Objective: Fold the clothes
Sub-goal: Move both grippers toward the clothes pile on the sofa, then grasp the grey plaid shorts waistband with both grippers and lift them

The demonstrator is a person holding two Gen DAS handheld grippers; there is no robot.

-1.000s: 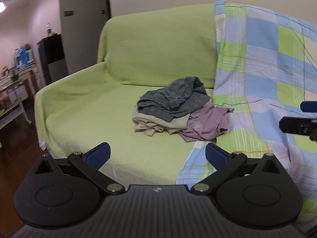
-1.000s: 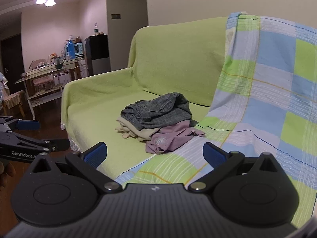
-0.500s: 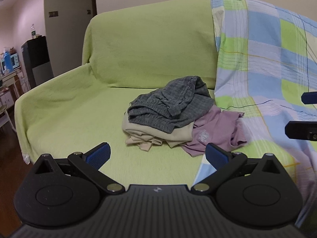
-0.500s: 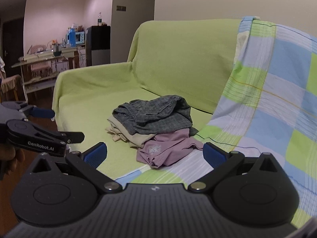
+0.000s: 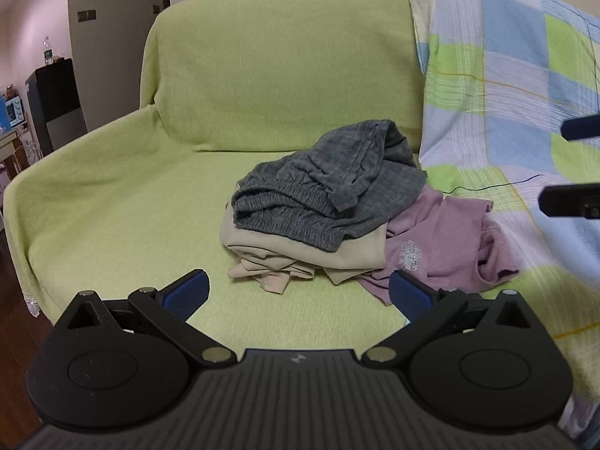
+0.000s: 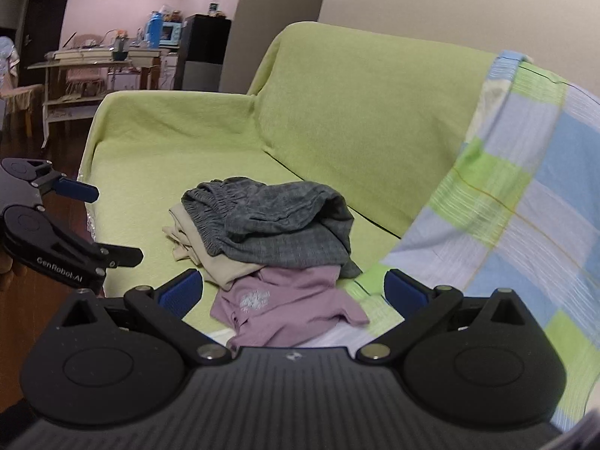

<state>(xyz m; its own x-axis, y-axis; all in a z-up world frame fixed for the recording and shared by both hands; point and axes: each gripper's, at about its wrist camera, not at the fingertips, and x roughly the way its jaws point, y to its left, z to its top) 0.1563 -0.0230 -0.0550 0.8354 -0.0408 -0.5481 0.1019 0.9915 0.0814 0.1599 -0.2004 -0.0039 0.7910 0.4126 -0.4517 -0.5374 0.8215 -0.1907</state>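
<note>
A heap of clothes lies on the green-covered sofa seat (image 5: 123,225). On top is a grey checked garment (image 5: 330,187) (image 6: 273,221), under it a beige one (image 5: 300,258) (image 6: 221,266), and a mauve shirt (image 5: 446,247) (image 6: 288,303) at the right. My left gripper (image 5: 298,294) is open, short of the heap, with nothing between its fingers. My right gripper (image 6: 292,292) is open too, hovering just before the mauve shirt. The right gripper's fingers (image 5: 570,197) show at the right edge of the left wrist view, and the left gripper (image 6: 90,225) at the left of the right wrist view.
A blue, green and white checked sheet (image 5: 525,93) (image 6: 525,195) drapes over the sofa's right side. The sofa back (image 5: 281,75) rises behind the heap. Beyond the left armrest are a dark fridge (image 6: 202,52), a cluttered table (image 6: 93,60) and wooden floor (image 5: 15,330).
Both grippers have come closer to the sofa and the heap, which looms larger now. The right wrist view has tilted and swung left. Both stay open.
</note>
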